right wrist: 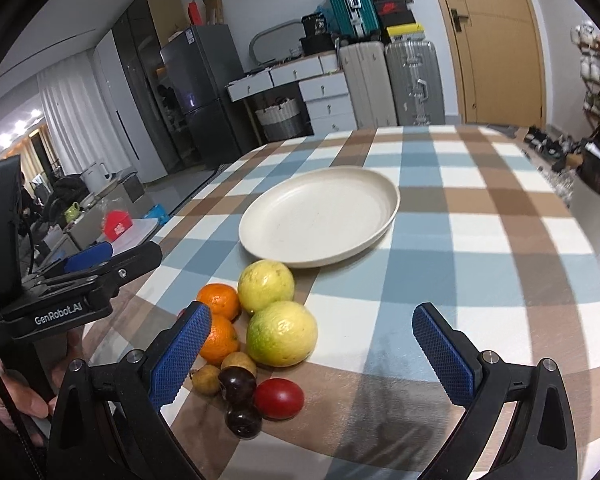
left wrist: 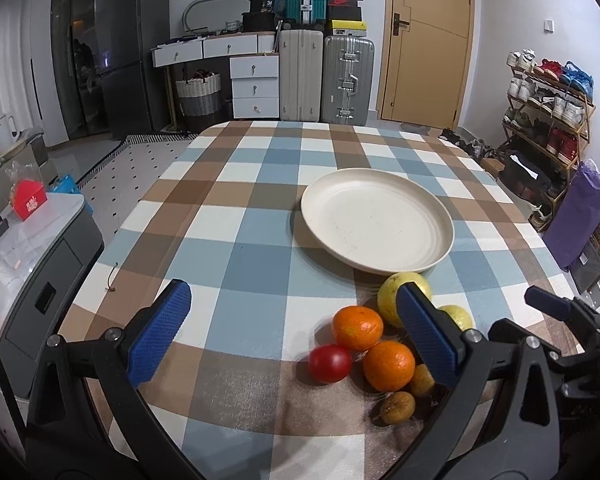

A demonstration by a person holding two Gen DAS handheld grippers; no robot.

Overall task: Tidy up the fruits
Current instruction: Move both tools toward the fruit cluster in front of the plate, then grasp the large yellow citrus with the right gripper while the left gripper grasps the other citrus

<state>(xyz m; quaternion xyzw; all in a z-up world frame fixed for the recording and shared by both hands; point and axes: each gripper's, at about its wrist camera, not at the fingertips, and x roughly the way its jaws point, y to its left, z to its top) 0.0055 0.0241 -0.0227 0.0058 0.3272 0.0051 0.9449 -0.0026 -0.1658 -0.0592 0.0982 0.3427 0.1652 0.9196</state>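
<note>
1. Only the right wrist view showed two dark plums near the plate.
2. Beside them sat two oranges, two guavas, two tomatoes.
3. Left gripper and right gripper were spread wide, holding nothing.

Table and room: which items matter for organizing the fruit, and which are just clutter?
Job:
plate, empty
two yellow-green fruits
two oranges
red tomatoes
dark plums
small brown fruits
left gripper and right gripper, both open

Lying about:
suitcases
shoe rack
fridge
red box
</note>
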